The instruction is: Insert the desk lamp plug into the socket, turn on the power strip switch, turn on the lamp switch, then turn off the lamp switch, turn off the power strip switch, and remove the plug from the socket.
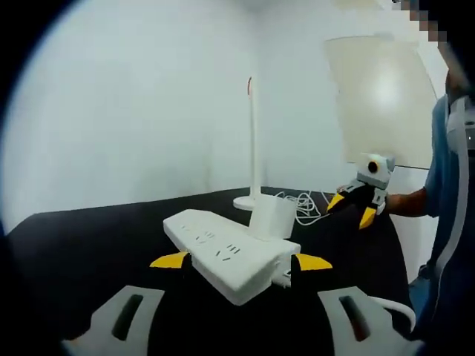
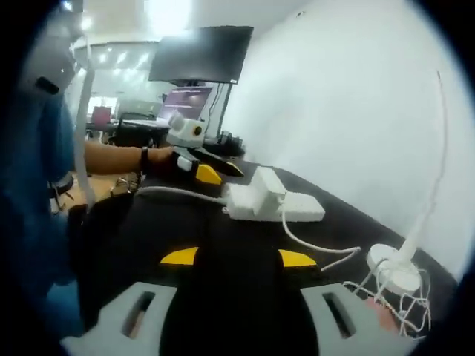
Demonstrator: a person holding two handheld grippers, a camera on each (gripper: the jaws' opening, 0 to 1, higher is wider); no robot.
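Yellow-tipped jaws of the left gripper (image 1: pixel 241 261) stand spread wide on either side of the near end of the white power strip (image 1: pixel 230 254) on the black table (image 1: pixel 89 245), bracing rather than squeezing it as far as I can judge; a white block-shaped plug (image 1: pixel 269 219) already sits upright in the strip, its cord (image 1: pixel 306 208) trailing in loose loops toward the desk lamp (image 1: pixel 252 148), whose round base rests further back; the right gripper (image 1: pixel 356 205) hovers beside those loops, and in the right gripper view its own jaws are parted and hold nothing.

Judged from this, the risks are plain; the strip may skid or twist if the switch is pressed while the left jaws are only loosely set; the tangled cord by the lamp base (image 2: pixel 395 268) could snag a jaw and drag the slender lamp over; whether the plug is fully seated, I cannot tell.
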